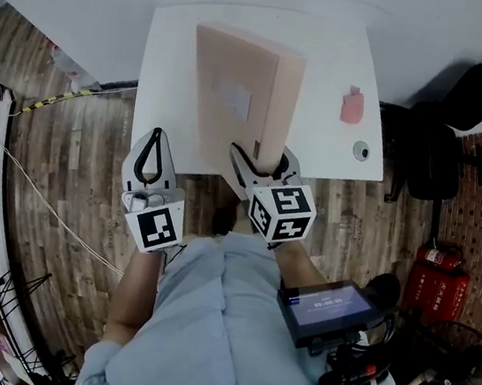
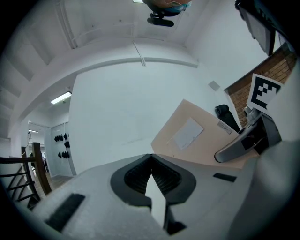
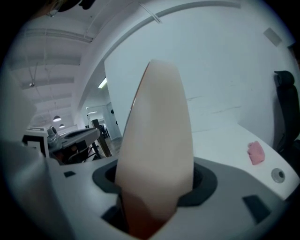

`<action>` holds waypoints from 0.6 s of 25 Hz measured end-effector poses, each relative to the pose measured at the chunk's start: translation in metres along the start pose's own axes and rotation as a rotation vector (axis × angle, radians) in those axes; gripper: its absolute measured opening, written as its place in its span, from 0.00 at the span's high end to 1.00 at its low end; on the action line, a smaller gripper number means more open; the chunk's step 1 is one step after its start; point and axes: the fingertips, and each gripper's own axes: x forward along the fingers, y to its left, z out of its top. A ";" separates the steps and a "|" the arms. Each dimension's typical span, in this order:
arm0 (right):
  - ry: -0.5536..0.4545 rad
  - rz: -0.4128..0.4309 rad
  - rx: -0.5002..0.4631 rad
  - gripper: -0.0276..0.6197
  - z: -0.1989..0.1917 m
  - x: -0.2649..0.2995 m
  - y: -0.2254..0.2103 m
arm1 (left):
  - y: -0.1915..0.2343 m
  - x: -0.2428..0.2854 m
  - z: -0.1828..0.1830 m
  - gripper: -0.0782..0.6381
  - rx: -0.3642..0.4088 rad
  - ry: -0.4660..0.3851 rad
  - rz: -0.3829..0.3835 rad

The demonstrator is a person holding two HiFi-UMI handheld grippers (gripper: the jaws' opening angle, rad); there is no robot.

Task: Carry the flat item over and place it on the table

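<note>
The right gripper [image 1: 262, 165] is clenched on the flat item [image 1: 242, 89], a pale beige panel with a white label on its broad face; in the right gripper view the jaws press on both sides of the panel's near edge [image 3: 157, 140], which fills the space between them. From the head view the panel stands on edge, tilted, over the middle of the white table [image 1: 170, 62], with its gripped end at the table's near edge; whether it touches the tabletop cannot be told. The left gripper [image 1: 150, 158] hangs just beside it on the left, apart from the panel, its jaws closed tip to tip with nothing between them [image 2: 151, 174]; its own view shows the panel [image 2: 197, 136] off to the right. On the table's right part lie a small pink object [image 1: 352, 105] and, nearer the front edge, a small round item [image 1: 361, 150], both well apart from the panel. A black chair [image 1: 447, 154] stands to the right of the table, and a red fire extinguisher [image 1: 433, 281] lies on the wooden floor [image 1: 56, 179]
</note>
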 end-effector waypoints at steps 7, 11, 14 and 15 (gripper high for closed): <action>0.051 0.073 0.093 0.51 0.000 0.028 -0.003 | 0.001 0.027 -0.014 0.88 -0.004 0.043 0.008; 0.093 0.129 0.171 0.51 0.002 0.045 -0.004 | 0.003 0.044 -0.021 0.88 -0.005 0.073 0.010; 0.130 0.160 0.227 0.51 0.001 0.058 -0.006 | 0.005 0.056 -0.025 0.88 -0.008 0.084 0.015; 0.143 0.170 0.242 0.51 0.001 0.062 -0.008 | 0.006 0.060 -0.027 0.88 -0.007 0.090 0.016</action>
